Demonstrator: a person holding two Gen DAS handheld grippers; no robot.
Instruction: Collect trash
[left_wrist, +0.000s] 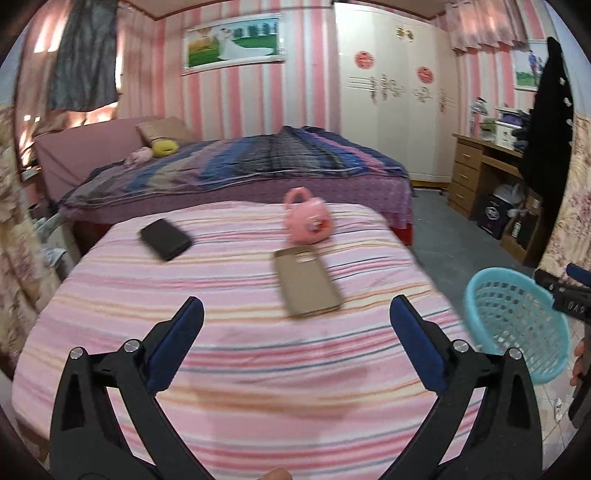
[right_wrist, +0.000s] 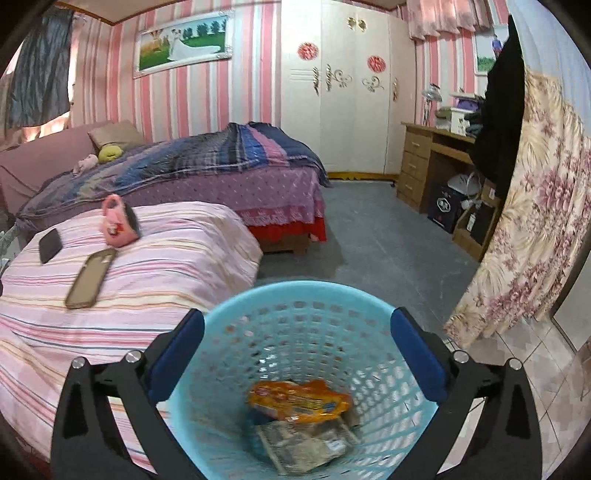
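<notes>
Trash: orange crinkled snack wrapper (right_wrist: 299, 400) on grey paper in light-blue perforated plastic basket (right_wrist: 303, 295), beside pink-striped bed (left_wrist: 236, 354) | right claw (right_wrist: 297, 350) spread, empty, above basket mouth: drop looks done | left claw (left_wrist: 296, 338) spread, empty, over bed: judged seeking next item.

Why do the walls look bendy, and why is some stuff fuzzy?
Both views use a fisheye lens, so straight walls curve near the edges. Left wrist view: the phone case and pink toy bag are smeared by motion blur. Right wrist view: the blue basket and orange wrapper look soft.
</notes>
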